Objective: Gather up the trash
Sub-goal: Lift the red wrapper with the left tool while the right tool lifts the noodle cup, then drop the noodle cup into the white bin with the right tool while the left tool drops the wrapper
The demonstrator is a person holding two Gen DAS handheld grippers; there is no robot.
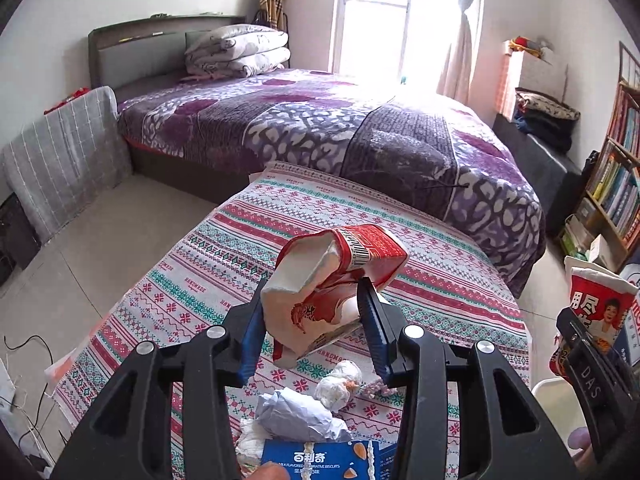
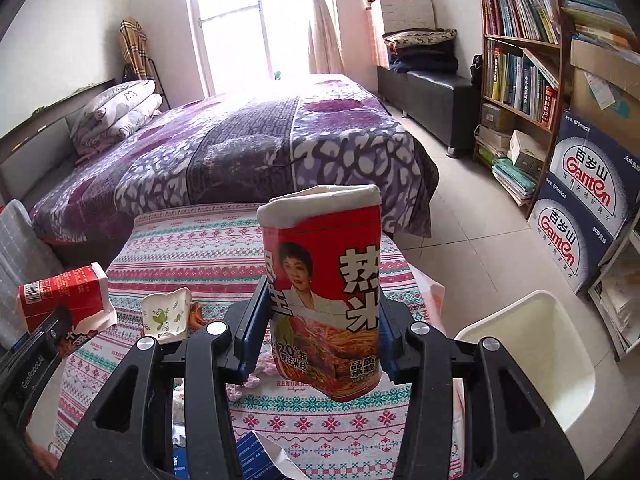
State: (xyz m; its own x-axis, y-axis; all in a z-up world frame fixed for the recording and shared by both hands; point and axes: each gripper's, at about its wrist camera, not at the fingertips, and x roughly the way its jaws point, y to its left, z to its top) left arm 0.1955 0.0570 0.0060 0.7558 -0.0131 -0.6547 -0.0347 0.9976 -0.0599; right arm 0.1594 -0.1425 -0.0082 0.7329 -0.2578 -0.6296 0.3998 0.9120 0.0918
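While crushed, the red carton point(image 1: 336, 280) sits pinched between the fingers point(image 1: 250, 334).

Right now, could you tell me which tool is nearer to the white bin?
Right. The right tool, shut on the noodle cup, is just left of the white bin. The left tool, holding a crushed carton, is farther left.

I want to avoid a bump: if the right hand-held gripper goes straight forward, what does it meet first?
Probably the purple bed cover at the foot of the bed; the right hand-held gripper, shut on the red noodle cup, points over the striped tablecloth. Depth is unclear.
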